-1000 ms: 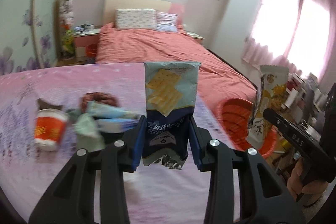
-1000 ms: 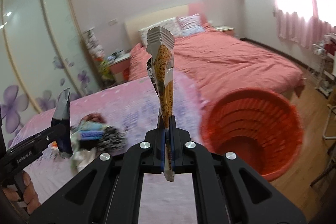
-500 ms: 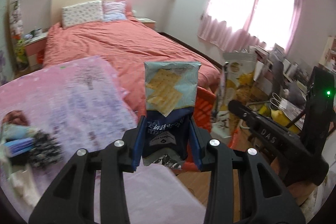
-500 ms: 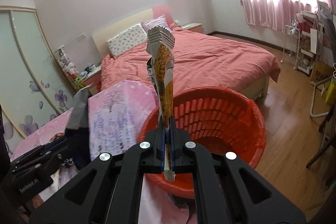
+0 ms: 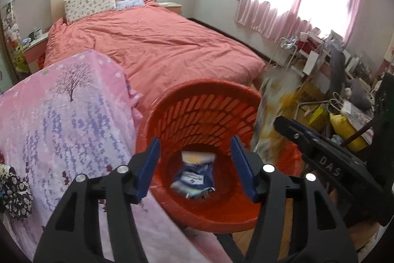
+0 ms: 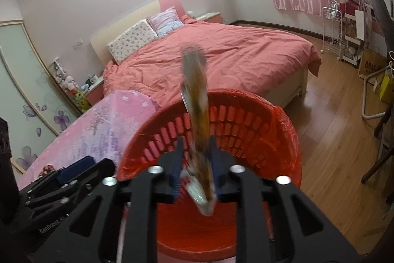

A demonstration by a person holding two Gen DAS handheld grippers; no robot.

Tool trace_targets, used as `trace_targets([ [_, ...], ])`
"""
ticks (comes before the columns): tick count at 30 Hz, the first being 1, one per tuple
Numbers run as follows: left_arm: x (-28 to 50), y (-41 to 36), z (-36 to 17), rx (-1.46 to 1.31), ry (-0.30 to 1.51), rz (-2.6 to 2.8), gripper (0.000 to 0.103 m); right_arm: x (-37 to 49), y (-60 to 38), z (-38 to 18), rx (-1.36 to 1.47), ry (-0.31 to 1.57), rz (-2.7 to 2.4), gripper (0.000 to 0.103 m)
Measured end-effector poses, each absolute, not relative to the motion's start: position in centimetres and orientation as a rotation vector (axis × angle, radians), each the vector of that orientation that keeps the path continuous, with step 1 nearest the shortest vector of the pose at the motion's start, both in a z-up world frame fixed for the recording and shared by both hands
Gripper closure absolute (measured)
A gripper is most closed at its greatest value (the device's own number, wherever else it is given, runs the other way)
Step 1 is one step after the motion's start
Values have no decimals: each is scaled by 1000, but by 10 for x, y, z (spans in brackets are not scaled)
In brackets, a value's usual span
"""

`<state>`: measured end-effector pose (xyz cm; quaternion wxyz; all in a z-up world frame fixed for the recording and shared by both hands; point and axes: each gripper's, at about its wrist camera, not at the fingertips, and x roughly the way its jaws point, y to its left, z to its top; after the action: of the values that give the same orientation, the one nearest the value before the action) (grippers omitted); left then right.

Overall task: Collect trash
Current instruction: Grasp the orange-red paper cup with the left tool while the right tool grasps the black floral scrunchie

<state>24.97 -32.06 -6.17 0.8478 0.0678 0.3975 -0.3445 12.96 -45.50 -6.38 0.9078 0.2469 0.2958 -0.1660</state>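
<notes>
Wrappers are dropping into a red basket (image 5: 206, 115) lined with a red bag, standing on the floor between a pink-clothed table (image 5: 61, 120) and a bed (image 5: 152, 46). A blue cracker packet (image 5: 194, 173) is loose inside the basket, seen between the left tongs (image 5: 194, 164), whose jaws are opening with nothing touching them. A long yellow-brown snack wrapper (image 6: 197, 115) stands upright between the jaws of the right tongs (image 6: 195, 169), which are also opening; it is blurred, and its lower end appears to be slipping free above the basket.

Risk, as a judgement: the tall wrapper could tip as it falls and catch on the rim or land on the floor, since it sits near the basket's near edge. More trash (image 5: 14, 189) lies at the table's left edge, cut off. The basket floor is mostly hidden by the tongs, and whether the pads still touch the wrapper is hard to tell.
</notes>
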Motion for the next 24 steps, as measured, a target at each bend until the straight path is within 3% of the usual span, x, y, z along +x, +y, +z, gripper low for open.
trace_targets([
  [2, 253, -310, -64, 145, 836, -699, 40, 128, -453, -62, 495, 609, -351, 56],
  [11, 245, -229, -46, 201, 759, -551, 26, 127, -420, -44, 429, 609, -333, 55],
  [24, 247, 10, -29, 109, 730, -104, 16, 158, -288, -51, 270, 703, -129, 47],
])
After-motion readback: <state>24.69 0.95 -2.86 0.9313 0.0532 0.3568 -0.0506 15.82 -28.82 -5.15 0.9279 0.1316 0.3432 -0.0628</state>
